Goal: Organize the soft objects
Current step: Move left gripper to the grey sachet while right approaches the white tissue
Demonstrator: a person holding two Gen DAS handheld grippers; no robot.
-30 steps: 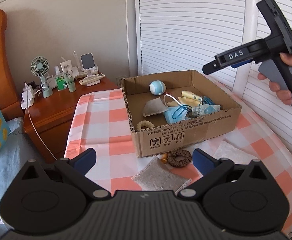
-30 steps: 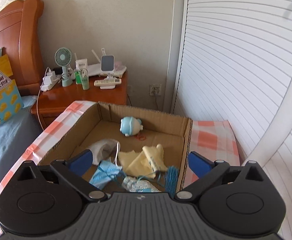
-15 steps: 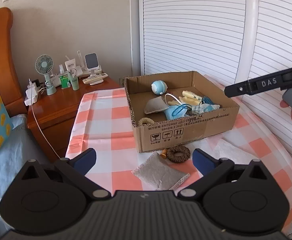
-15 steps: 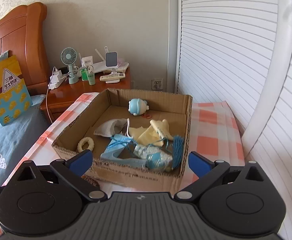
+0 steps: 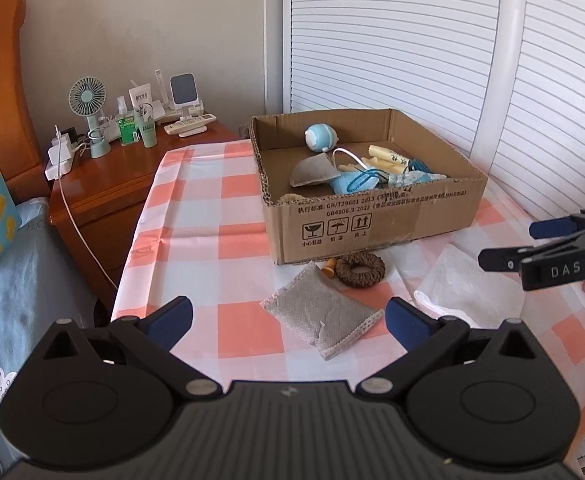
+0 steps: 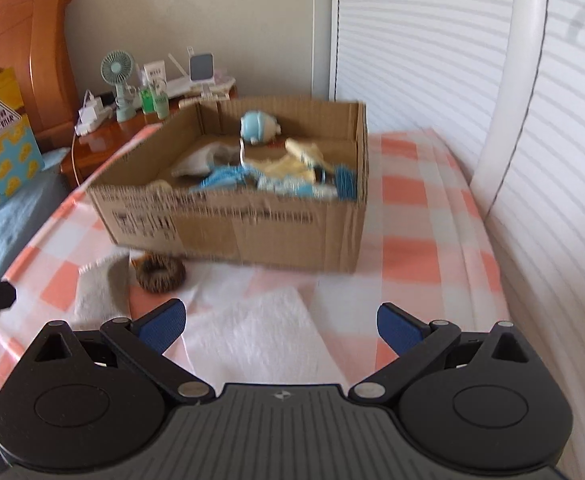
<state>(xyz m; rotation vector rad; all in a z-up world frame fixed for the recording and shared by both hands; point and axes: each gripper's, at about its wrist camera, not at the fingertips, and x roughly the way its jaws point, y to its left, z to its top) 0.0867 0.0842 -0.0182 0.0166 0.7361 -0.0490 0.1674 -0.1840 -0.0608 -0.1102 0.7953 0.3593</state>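
– What do the two tools have hold of?
– Nothing. The left gripper [image 5: 288, 318] and the right gripper [image 6: 280, 322] both gape wide, low in the frame.
– Where are the soft things?
– Most sit piled in the cardboard box [image 5: 372, 220] at the middle; its front wall hides their bottoms. Below it lie a grey cloth [image 5: 320, 314], a brown ring [image 5: 360, 269] and a white towel [image 6: 260, 332].
– Is the right view clear?
– No, it is blurry.

Left hand-held gripper [image 5: 288, 318] and right hand-held gripper [image 6: 280, 320], both with jaws wide apart, empty
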